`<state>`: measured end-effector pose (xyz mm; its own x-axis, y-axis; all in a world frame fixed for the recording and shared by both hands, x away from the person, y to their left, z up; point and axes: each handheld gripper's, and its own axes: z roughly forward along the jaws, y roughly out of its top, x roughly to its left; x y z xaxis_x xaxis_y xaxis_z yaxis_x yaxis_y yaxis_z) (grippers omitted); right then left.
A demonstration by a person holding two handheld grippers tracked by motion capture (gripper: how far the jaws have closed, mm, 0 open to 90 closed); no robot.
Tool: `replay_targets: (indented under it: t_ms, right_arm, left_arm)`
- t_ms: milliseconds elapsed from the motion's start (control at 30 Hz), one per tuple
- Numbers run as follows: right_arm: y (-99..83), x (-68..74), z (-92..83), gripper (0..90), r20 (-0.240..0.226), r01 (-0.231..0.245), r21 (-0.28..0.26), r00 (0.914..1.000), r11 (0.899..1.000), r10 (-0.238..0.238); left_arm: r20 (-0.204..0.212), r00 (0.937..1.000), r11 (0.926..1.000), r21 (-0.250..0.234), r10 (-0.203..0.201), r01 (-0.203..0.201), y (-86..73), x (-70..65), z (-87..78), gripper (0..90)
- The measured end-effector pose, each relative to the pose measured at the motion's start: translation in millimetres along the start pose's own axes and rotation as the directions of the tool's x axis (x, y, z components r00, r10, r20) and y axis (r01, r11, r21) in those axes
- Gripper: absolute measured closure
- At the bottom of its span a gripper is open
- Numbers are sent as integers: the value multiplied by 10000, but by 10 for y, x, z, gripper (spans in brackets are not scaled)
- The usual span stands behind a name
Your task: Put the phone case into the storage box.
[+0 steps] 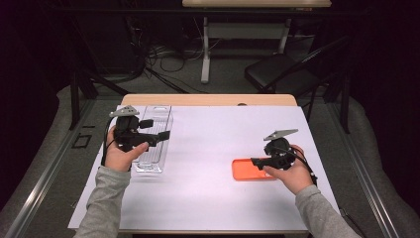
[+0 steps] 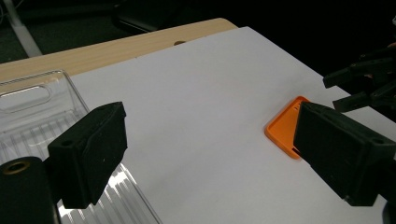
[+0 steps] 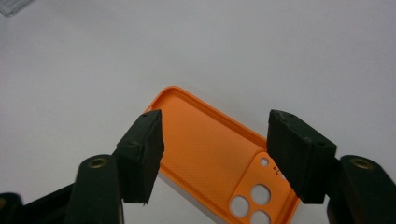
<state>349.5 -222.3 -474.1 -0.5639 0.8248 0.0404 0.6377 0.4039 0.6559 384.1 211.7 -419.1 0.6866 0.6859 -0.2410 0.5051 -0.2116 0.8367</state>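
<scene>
While the person's left hand (image 1: 120, 154) holds the left gripper (image 1: 159, 136) over the clear plastic tray (image 1: 157, 115), its jaws stand wide apart with nothing between them. That tray lies on the left part of the white sheet (image 1: 208, 144) that covers the bench (image 1: 208, 99), and its long side runs away from the person. In the left gripper view, the ribbed floor of the tray sits under the left jaw, and the orange phone case (image 2: 283, 126) peeks out from behind the right jaw, well apart from the tray. Over on the right part of the sheet, the phone case lies flat with its hollow side up and its round camera holes showing. The right hand (image 1: 292, 174) holds the right gripper (image 3: 214, 150) just above the case. Its jaws are apart, one on each long side of the case, and the pads do not press on it. The case is between them, near the person's edge of the sheet.
</scene>
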Motion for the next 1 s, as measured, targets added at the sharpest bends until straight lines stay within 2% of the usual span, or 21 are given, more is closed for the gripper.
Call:
replay_targets:
  t_ms: [267, 367, 400, 467, 633, 667, 700, 733, 767, 800, 867, 1000]
  right_arm:
    - [-1, 28, 52, 455, -88, 571, 360, 9983, 9977, -568]
    - [2, 36, 62, 481, -193, 838, 668, 9964, 9942, -826]
    - [1, 33, 71, 481, -245, 811, 699, 9965, 9943, -795]
    - [-1, 22, 84, 481, -256, 433, 958, 9988, 9945, -410]
    - [-9, -36, 120, 487, -4, 56, 1300, 10000, 9915, -56]
    - [-13, -50, 132, 486, 70, 6, 1235, 10000, 9923, -14]
    - [-11, -59, 135, 486, 188, -199, 1313, 9997, 9911, 176]
    - [0, -78, 123, 483, 334, -338, 1636, 9990, 9859, 287]
    - [3, -93, 127, 475, 397, -466, 1674, 9984, 9848, 405]
    - [8, -109, 132, 476, 422, -526, 1684, 9980, 9843, 461]
    - [24, -131, 129, 544, 499, -569, 1890, 9976, 9803, 483]
    - [46, -164, 145, 567, 664, -434, 2224, 9974, 9740, 292]
  left_arm:
    - [57, 9999, 9999, -3, -109, 109, -22, 22, -19, 129]
    - [87, 10000, 10000, -36, -44, 44, -20, 16, -34, 148]
    - [97, 10000, 10000, -32, -23, 23, -20, 16, -36, 148]
    - [83, 9999, 10000, -20, -59, 60, -22, 15, -33, 148]
    - [79, 10000, 10000, 19, -57, 57, -24, 20, -28, 148]
    - [75, 10000, 10000, 29, -55, 55, -24, 21, -28, 148]
    - [72, 10000, 10000, 31, -36, 36, -24, 23, -28, 148]
    - [67, 10000, 10000, 36, -36, 36, -24, 24, -28, 148]
    - [67, 9999, 9999, 19, -101, 101, -27, 23, -27, 149]
    - [66, 9999, 10000, 28, -84, 84, -27, 26, -28, 149]
    - [57, 9999, 10000, 43, -90, 90, -29, 29, -30, 148]
    - [62, 9999, 9999, 55, -113, 113, -30, 34, -33, 149]
